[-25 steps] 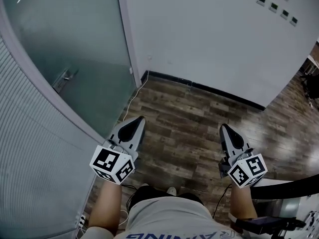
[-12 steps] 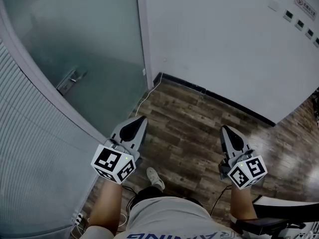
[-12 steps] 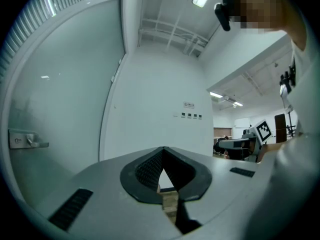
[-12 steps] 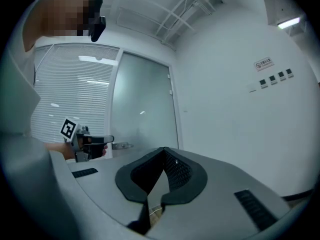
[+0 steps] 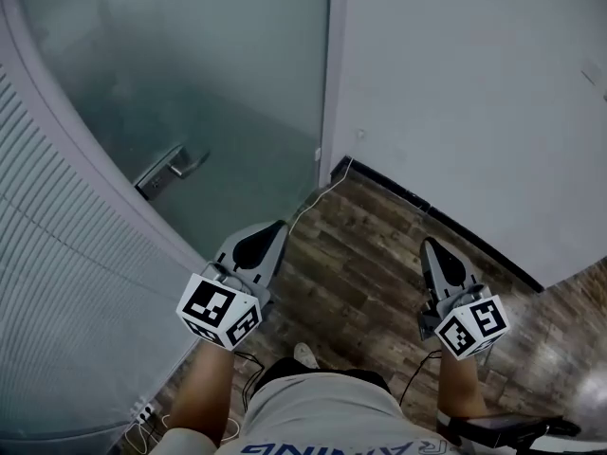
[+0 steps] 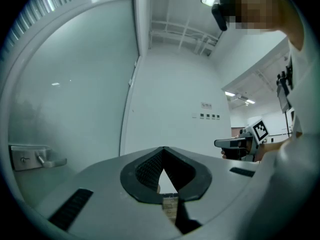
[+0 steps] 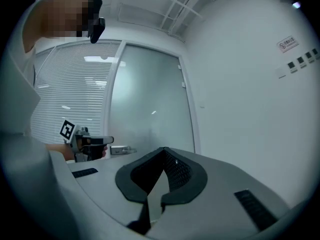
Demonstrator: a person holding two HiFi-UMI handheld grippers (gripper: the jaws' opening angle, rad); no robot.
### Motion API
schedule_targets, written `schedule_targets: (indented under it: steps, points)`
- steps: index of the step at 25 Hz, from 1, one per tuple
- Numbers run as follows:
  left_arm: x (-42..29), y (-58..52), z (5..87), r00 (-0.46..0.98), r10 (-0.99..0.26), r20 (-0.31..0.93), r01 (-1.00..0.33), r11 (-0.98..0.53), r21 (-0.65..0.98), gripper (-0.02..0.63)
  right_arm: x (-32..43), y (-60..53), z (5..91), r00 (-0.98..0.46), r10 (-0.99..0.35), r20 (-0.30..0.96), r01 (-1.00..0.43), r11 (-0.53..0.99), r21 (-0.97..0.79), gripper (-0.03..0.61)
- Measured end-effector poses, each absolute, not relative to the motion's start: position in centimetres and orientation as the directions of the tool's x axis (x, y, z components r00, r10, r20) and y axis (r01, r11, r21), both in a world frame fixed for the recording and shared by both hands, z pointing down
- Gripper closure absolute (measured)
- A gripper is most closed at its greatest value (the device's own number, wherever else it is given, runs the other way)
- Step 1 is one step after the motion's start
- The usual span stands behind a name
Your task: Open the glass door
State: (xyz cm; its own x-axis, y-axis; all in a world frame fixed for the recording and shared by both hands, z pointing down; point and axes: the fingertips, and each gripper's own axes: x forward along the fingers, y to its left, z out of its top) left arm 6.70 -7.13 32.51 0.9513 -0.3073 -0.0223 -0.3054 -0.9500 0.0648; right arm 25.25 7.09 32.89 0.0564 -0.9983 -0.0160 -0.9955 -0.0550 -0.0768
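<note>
The frosted glass door [image 5: 190, 74] fills the upper left of the head view, and its metal lever handle [image 5: 171, 171] sits on a lock plate. My left gripper [image 5: 268, 227] is held level over the floor, below and right of the handle and apart from it. Its jaws are shut with nothing between them. My right gripper [image 5: 429, 245] is further right, facing the white wall, also shut and empty. The left gripper view has the handle [image 6: 37, 158] at its left edge, beyond the left gripper [image 6: 163, 150]. The right gripper view shows the glass door [image 7: 150, 104] ahead of the right gripper [image 7: 164, 150].
A ribbed blind panel [image 5: 57, 282] runs along the left. The white wall [image 5: 474, 93] with a black baseboard [image 5: 455, 224] stands ahead on the right. A thin cable [image 5: 318, 195] trails over the wood floor [image 5: 351, 282]. A dark chair part [image 5: 512, 429] sits at the bottom right.
Both grippers have travelled forward with the person. The door and its handle now sit further right and lower in the head view, closer to the left gripper. The jaws stayed shut.
</note>
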Motion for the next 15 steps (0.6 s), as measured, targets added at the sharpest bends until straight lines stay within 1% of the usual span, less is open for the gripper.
schedule_targets:
  steps: [7, 15]
  points:
    - [2.4, -14.7, 32.4, 0.903, -0.429, -0.018, -0.427, -0.902, 0.055, 0.615, 22.5, -3.4, 32.7, -0.085, -0.996, -0.017, -0.994, 0.086, -0.074, 0.578]
    - [-2.8, -20.7, 32.6, 0.808, -0.589, -0.009, -0.587, -0.807, 0.056, 0.615, 18.6, -13.5, 32.9, -0.283, -0.959, 0.001, -0.957, 0.282, -0.075, 0.577]
